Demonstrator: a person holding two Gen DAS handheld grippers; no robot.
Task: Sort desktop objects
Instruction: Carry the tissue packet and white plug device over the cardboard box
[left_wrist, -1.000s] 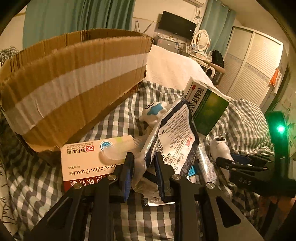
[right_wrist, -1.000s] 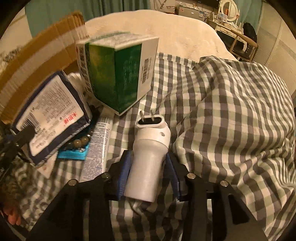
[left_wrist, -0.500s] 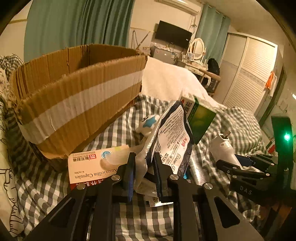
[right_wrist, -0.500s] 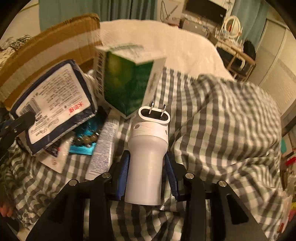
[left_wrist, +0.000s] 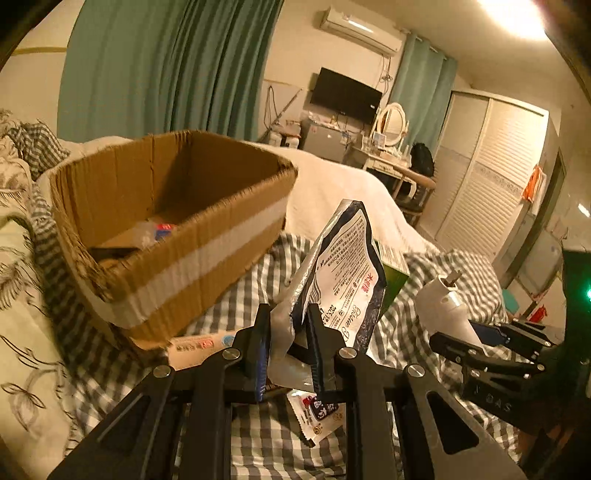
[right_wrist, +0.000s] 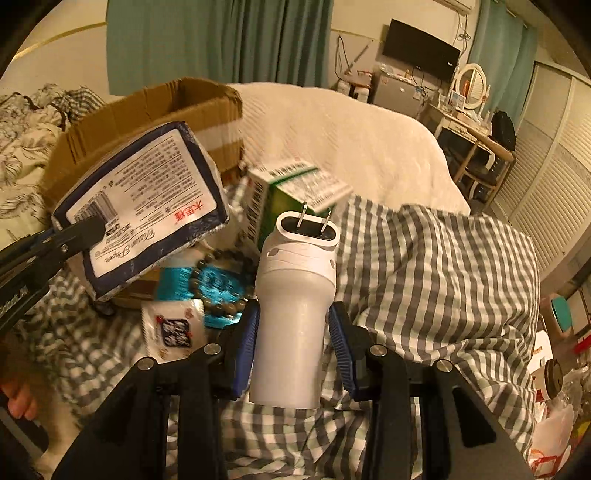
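My left gripper (left_wrist: 288, 314) is shut on the lower edge of a soft blue-and-white tissue pack (left_wrist: 343, 266), which hangs tilted above the checked bedcover. From the right wrist view the same pack (right_wrist: 147, 199) sits at the left, with a left finger (right_wrist: 74, 236) pinching it. My right gripper (right_wrist: 293, 312) is shut on a white plug-in charger (right_wrist: 295, 295), prongs pointing away, lifted off the cover. In the left wrist view the charger (left_wrist: 443, 306) is at the right. An open cardboard box (left_wrist: 207, 258) stands at the left, with a few small items inside.
A green carton (right_wrist: 280, 199) lies behind the charger. A bead bracelet (right_wrist: 221, 306) rests on a teal packet (right_wrist: 177, 284), with a white sachet (right_wrist: 171, 328) beside it. A red-and-white capsule box (left_wrist: 195, 345) lies by the cardboard box's corner. White quilt and room furniture lie beyond.
Both grippers have risen with their loads: the tissue pack and the charger are lifted clear of the cover. The cardboard box's inside has come into sight.
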